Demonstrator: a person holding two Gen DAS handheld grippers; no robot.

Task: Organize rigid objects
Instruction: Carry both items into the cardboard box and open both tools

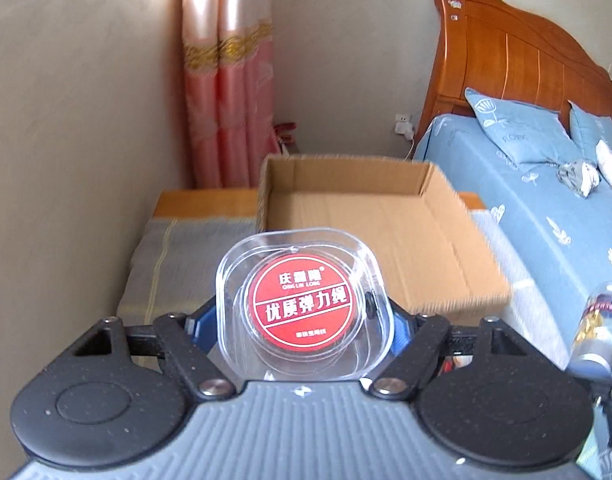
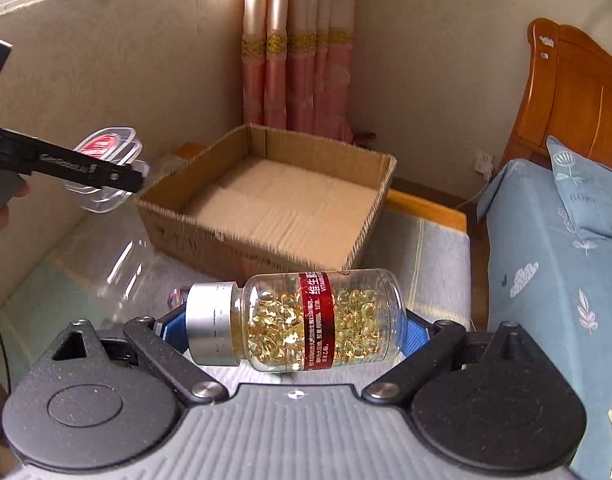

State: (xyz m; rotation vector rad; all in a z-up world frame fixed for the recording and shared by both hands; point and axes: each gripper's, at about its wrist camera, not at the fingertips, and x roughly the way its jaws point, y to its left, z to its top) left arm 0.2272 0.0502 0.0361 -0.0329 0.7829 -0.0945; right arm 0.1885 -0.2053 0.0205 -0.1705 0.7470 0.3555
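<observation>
Both hand-held grippers (image 1: 303,320) (image 2: 293,328) clamp items.

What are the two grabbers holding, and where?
Left gripper: clear square plastic case, by its side edges. Right gripper: clear capsule bottle, lying sideways, by cap and base.
</observation>
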